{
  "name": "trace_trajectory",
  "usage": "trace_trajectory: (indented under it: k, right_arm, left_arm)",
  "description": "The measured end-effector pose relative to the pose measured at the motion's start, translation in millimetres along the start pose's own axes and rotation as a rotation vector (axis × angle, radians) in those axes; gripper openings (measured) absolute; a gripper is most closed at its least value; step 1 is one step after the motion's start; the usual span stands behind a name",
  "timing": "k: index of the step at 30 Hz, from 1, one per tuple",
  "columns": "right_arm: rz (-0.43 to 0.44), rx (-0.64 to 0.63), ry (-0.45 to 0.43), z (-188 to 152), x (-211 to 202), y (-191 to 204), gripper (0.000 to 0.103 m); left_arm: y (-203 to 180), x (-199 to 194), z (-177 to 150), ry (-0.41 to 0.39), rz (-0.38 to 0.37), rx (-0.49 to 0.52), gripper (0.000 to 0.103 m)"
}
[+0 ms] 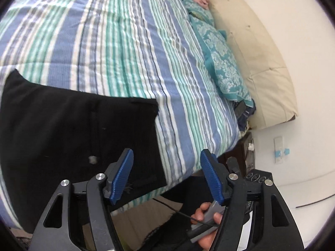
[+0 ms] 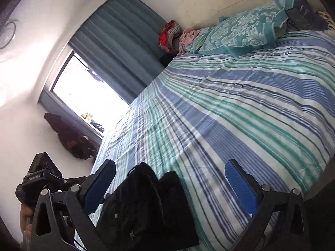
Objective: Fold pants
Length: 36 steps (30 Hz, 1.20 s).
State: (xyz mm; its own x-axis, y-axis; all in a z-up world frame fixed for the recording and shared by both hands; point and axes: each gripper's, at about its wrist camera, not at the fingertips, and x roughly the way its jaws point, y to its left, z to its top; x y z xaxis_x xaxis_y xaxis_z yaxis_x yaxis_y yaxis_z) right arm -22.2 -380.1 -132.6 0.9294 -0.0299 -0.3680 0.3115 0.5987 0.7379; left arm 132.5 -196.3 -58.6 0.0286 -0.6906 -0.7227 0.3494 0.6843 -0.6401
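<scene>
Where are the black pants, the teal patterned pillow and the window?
black pants (image 1: 79, 129), left wrist view, on the flat middle of the fabric
teal patterned pillow (image 2: 247, 31), right wrist view, on its patterned face
window (image 2: 88, 96), right wrist view, on the bright pane

I see the black pants folded into a flat rectangle, lying on the striped bedspread near its edge.
</scene>
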Motion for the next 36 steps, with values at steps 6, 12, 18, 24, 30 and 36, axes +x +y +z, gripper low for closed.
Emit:
trace_trajectory:
  k: [6, 12, 18, 24, 30, 36]
  right_arm:
    - [0.227, -0.43, 0.42, -51, 53, 83, 0.103]
    - [0.23, -0.632, 0.665, -69, 84, 97, 0.096]
    - [0.193, -0.591, 0.823, -55, 132, 57, 0.082]
    - [0.29, -0.458, 0.934, -60, 149, 43, 0.066]
    - [0.217, -0.42, 0.968, -54, 155, 34, 0.019]
    - [0.281, -0.48, 0.86, -20, 118, 83, 0.015]
  left_arm:
    - [84, -90, -32, -0.239, 0.369, 0.003, 0.072]
    - [188, -118, -78, -0.315, 0.549, -0.205, 0.072]
    - [235, -114, -106, -0.34, 0.572, -0.356, 0.072]
    - [243, -110, -113, -0.315, 0.605, -0.358, 0.072]
    - [240, -103, -112, -0.293, 0.613, -0.332, 0.072]
    - [239, -103, -111, -0.292, 0.623, -0.329, 0.072]
